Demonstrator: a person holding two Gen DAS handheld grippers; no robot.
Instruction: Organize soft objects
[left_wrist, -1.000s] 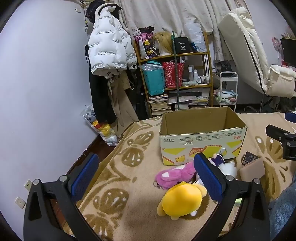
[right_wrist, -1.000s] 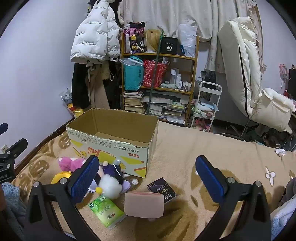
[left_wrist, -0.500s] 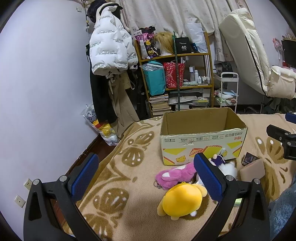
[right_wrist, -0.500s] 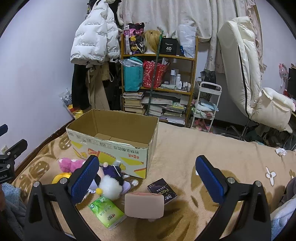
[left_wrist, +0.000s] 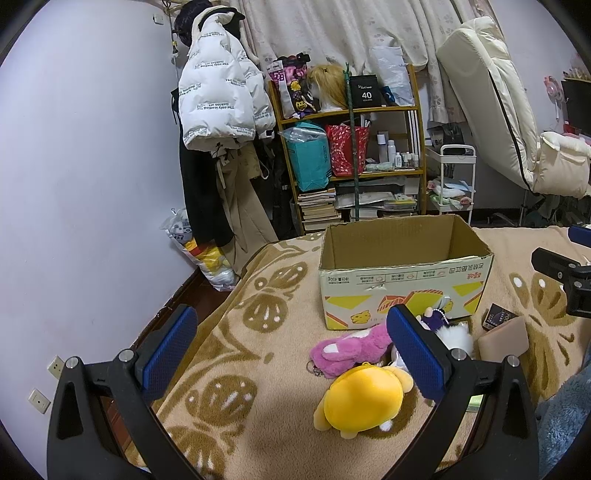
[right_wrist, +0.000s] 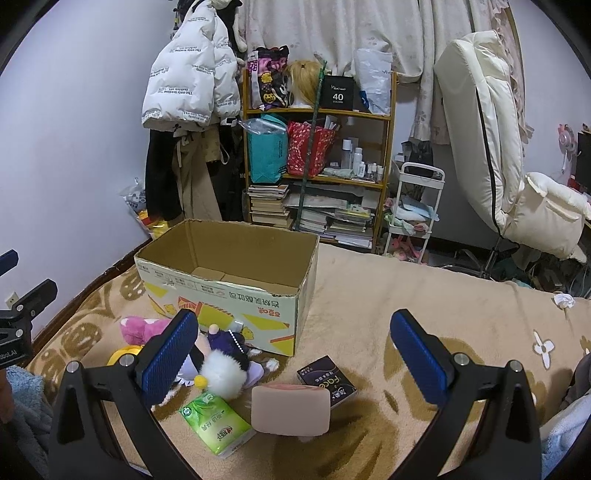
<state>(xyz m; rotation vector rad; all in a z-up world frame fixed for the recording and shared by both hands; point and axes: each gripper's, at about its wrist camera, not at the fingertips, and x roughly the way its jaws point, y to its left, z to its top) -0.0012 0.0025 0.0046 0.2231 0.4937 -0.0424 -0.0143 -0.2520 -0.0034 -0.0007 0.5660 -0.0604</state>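
Observation:
An open cardboard box (left_wrist: 402, 288) stands on the patterned blanket; it also shows in the right wrist view (right_wrist: 236, 291). In front of it lie a yellow plush (left_wrist: 364, 400), a pink plush (left_wrist: 351, 349), a purple-and-white fluffy toy (right_wrist: 225, 365), a green tissue pack (right_wrist: 214, 424) and a pink soft block (right_wrist: 290, 409). My left gripper (left_wrist: 295, 350) is open and empty, above the blanket left of the yellow plush. My right gripper (right_wrist: 295, 354) is open and empty, above the pink block.
A small dark box (right_wrist: 327, 380) lies by the pink block. Behind the bed stand a cluttered shelf (right_wrist: 317, 166), hanging coats (left_wrist: 221, 110), a white cart (right_wrist: 413, 206) and a cream chair (right_wrist: 491, 147). The bed edge and floor lie at the left (left_wrist: 192, 295).
Both grippers have drifted only slightly; the view barely shifts. Nothing has been taken hold of and the objects lie where they were.

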